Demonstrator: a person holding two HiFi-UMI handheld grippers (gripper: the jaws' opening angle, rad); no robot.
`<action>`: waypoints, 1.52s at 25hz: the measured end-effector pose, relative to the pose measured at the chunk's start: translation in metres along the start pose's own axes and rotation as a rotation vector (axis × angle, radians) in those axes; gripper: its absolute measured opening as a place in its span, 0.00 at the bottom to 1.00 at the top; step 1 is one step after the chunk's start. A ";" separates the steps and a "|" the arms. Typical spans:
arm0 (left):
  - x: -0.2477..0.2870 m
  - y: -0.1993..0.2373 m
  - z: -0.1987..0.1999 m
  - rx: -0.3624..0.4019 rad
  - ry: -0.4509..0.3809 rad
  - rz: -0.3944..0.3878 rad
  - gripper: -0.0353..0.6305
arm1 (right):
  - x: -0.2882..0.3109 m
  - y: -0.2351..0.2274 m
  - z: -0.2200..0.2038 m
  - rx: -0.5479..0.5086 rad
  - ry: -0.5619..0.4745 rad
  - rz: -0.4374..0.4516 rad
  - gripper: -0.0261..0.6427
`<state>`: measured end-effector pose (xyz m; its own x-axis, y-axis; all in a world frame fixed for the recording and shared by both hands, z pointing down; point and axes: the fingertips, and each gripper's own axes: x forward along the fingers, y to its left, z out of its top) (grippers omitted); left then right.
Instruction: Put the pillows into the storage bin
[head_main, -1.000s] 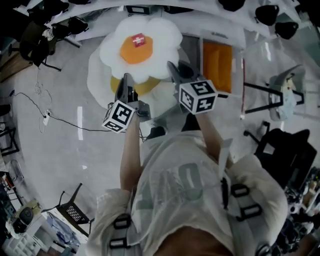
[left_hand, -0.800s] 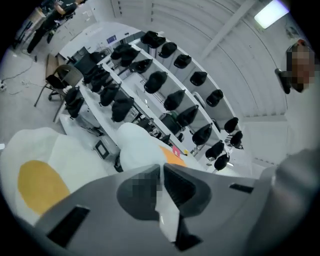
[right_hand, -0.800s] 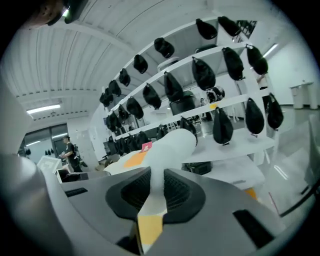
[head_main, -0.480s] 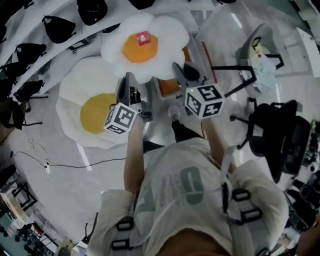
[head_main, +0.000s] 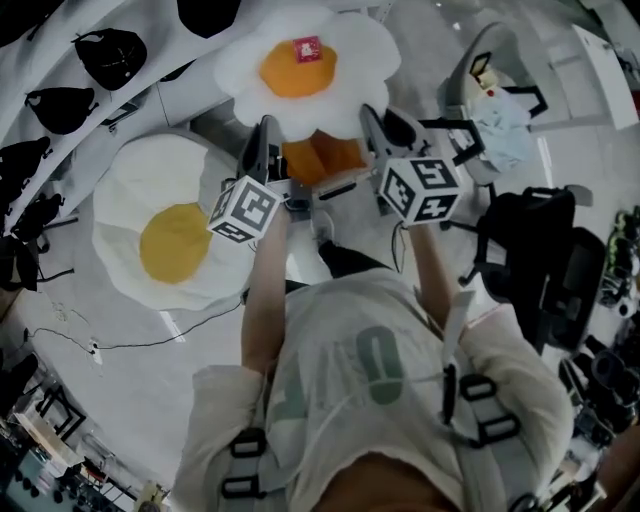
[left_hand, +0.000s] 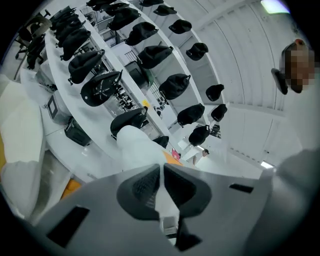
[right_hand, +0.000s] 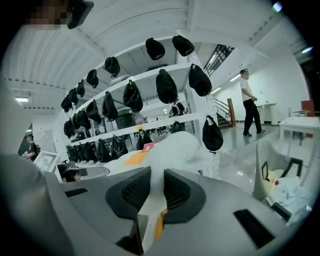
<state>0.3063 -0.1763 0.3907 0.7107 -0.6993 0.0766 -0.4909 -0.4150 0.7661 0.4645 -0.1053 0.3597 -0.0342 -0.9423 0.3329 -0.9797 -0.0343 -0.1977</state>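
A fried-egg pillow (head_main: 305, 70), white with an orange yolk and a small red tag, hangs in the air at the top of the head view. My left gripper (head_main: 265, 135) is shut on its near left edge and my right gripper (head_main: 372, 120) on its near right edge. The left gripper view has white fabric pinched between the pads (left_hand: 160, 187), with a pillow lobe (left_hand: 137, 145) beyond. In the right gripper view the pinched edge (right_hand: 152, 192) leads to the pillow (right_hand: 170, 147). The orange storage bin (head_main: 325, 158) shows just below the held pillow. A second egg pillow (head_main: 170, 240) lies on the floor, left.
Curved white shelves with several black caps (head_main: 110, 55) run along the upper left. A white chair with a cloth on it (head_main: 495, 120) and a black office chair (head_main: 545, 260) stand at the right. A cable (head_main: 110, 345) trails over the floor at the left.
Both grippers have carried the held pillow across the room. The orange bin now shows under it instead of off to the right. The floor pillow has slid leftward in the view.
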 end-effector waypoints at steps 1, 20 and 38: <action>0.006 -0.001 -0.003 0.001 0.006 0.000 0.09 | 0.001 -0.006 0.000 0.003 0.000 -0.005 0.12; 0.030 0.058 -0.032 0.091 0.076 0.265 0.46 | 0.013 -0.106 -0.080 -0.004 0.197 -0.184 0.48; 0.009 0.038 0.005 0.163 0.003 0.235 0.46 | 0.020 -0.062 -0.056 -0.110 0.148 -0.074 0.48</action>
<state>0.2914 -0.2011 0.4178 0.5695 -0.7856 0.2418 -0.7164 -0.3302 0.6146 0.5131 -0.1031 0.4298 0.0176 -0.8793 0.4759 -0.9960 -0.0571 -0.0688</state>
